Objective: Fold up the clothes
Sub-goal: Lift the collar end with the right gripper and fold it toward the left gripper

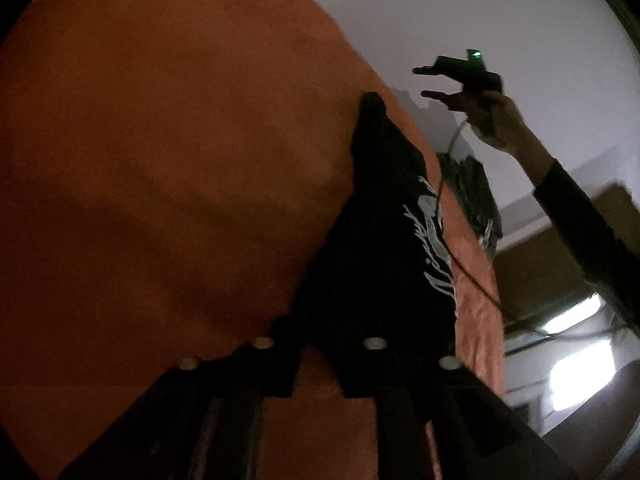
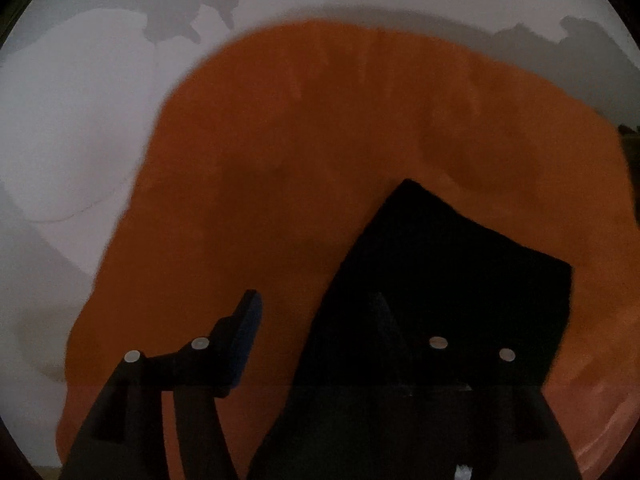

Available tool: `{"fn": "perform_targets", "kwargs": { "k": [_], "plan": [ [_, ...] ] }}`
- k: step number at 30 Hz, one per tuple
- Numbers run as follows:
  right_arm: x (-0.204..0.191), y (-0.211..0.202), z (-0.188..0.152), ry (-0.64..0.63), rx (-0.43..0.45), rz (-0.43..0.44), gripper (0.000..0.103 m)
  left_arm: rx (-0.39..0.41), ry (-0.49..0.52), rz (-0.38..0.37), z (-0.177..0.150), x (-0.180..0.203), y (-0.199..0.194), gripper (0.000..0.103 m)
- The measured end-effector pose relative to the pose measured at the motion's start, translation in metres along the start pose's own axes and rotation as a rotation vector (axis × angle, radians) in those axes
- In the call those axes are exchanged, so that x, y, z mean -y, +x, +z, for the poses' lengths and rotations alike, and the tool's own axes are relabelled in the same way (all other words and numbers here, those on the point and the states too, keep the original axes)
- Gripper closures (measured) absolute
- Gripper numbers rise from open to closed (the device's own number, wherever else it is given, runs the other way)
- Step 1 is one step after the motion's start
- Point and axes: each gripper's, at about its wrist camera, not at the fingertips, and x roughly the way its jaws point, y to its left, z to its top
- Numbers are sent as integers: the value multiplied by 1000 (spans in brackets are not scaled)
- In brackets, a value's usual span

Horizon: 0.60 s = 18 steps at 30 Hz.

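Garment: a black T-shirt (image 1: 384, 240) with pale script print lay on an orange cloth (image 1: 160, 160); in the right wrist view it showed as a dark folded shape (image 2: 440, 280) on the same orange cloth (image 2: 320, 120)
Left gripper: the left gripper (image 1: 320, 364) sat low over the shirt's near edge; its fingers stood a little apart with dark fabric at their tips; whether they pinched the shirt could not be told
Right gripper: the right gripper (image 1: 430, 82), held in a hand (image 1: 492, 120), hung above the shirt's far corner with fingers spread, gripping nothing; its own view showed the same gap (image 2: 320, 320), the right finger over the black fabric
Surface: the orange cloth lay on a white surface (image 2: 80, 120)
Containers: brown cardboard boxes (image 1: 552, 264) stood past the cloth's right edge; contents hidden
Further: a dark crumpled item (image 1: 472, 196) beside the cloth
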Motion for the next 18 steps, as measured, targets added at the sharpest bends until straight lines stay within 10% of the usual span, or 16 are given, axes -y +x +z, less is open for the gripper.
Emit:
{"fn": "perform_targets", "kwargs": {
  "k": [3,9,18],
  "plan": [
    [9,-50,-65,-47,35,27,43,2,63,8,11,12,6,34],
    [38,-118,-228,-63,86,48,31,-65,123,41,34,23,39,33],
    [53,-79,-427,263,-7,262,30,-196,197,132,29,40,69,33]
  ]
}}
